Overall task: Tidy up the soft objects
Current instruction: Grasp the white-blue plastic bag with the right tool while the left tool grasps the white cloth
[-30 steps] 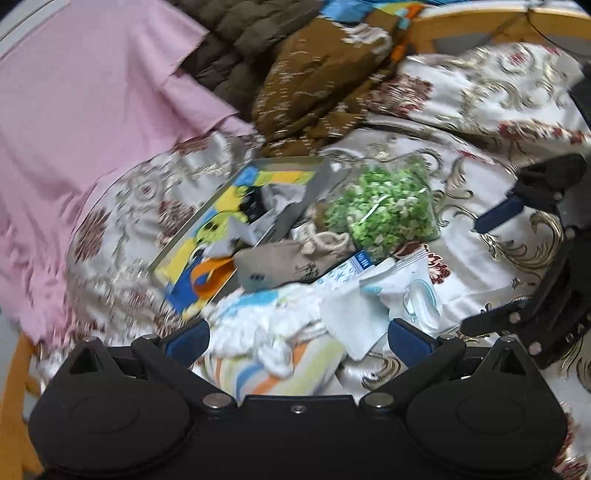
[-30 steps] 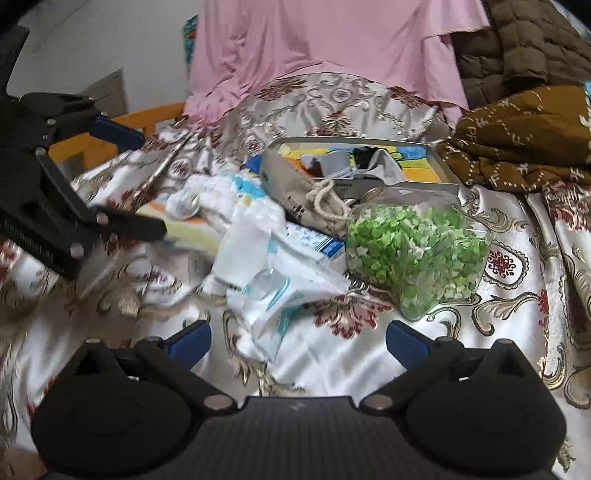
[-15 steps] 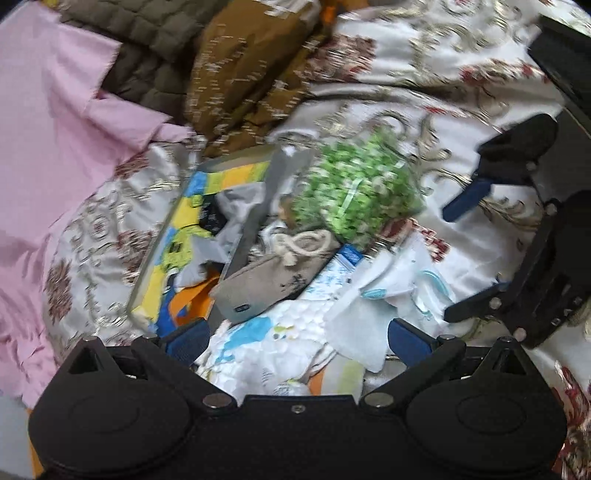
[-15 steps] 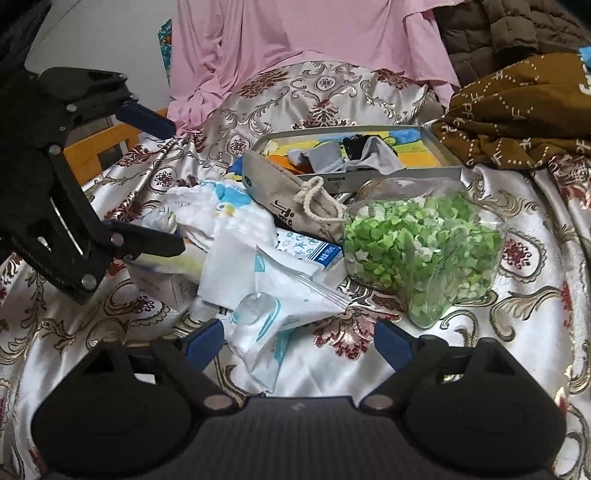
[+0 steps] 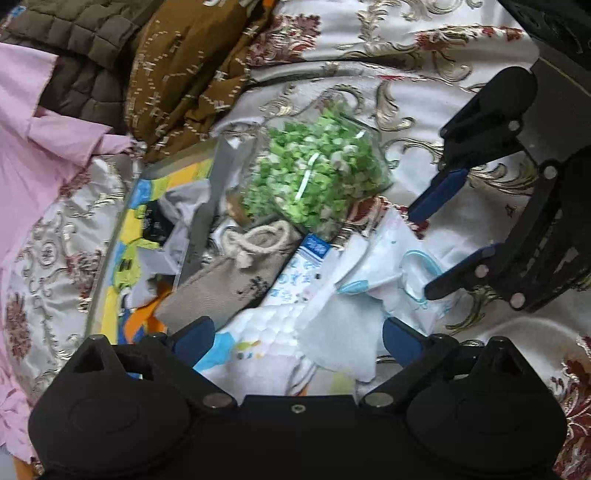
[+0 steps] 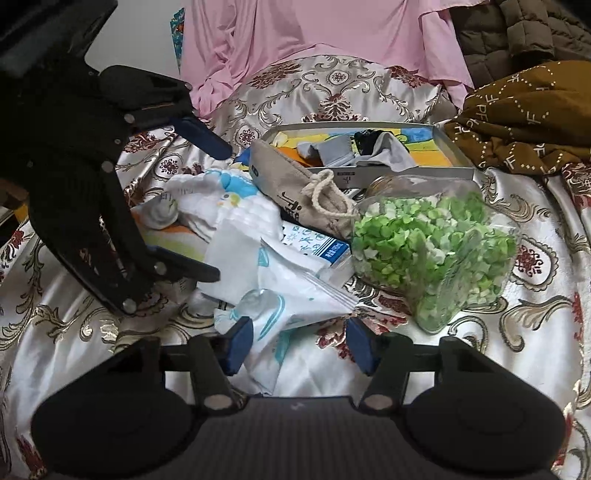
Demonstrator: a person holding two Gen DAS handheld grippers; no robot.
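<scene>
A heap of soft things lies on a patterned satin bedspread (image 6: 524, 369). A white quilted cloth with blue print (image 5: 258, 332) (image 6: 229, 199) lies under my open left gripper (image 5: 295, 338) (image 6: 218, 210). A white plastic packet with a blue mask (image 6: 291, 306) (image 5: 391, 273) sits between the fingers of my open right gripper (image 6: 297, 345) (image 5: 424, 251). A beige drawstring pouch (image 5: 229, 273) (image 6: 306, 188) leans on a shallow tin (image 6: 454, 147) (image 5: 122, 221) holding grey socks (image 6: 388, 151). A clear bag of green bits (image 5: 317, 177) (image 6: 432, 251) lies to the right.
A pink sheet (image 6: 314, 33), a brown quilted jacket (image 6: 517, 29) and a mustard patterned cloth (image 6: 524, 114) are piled behind the tin. A blue-and-white tissue pack (image 6: 321, 247) lies under the pouch.
My left gripper moved forward over the quilted cloth. My right gripper advanced onto the white packet and its fingers have narrowed around it.
</scene>
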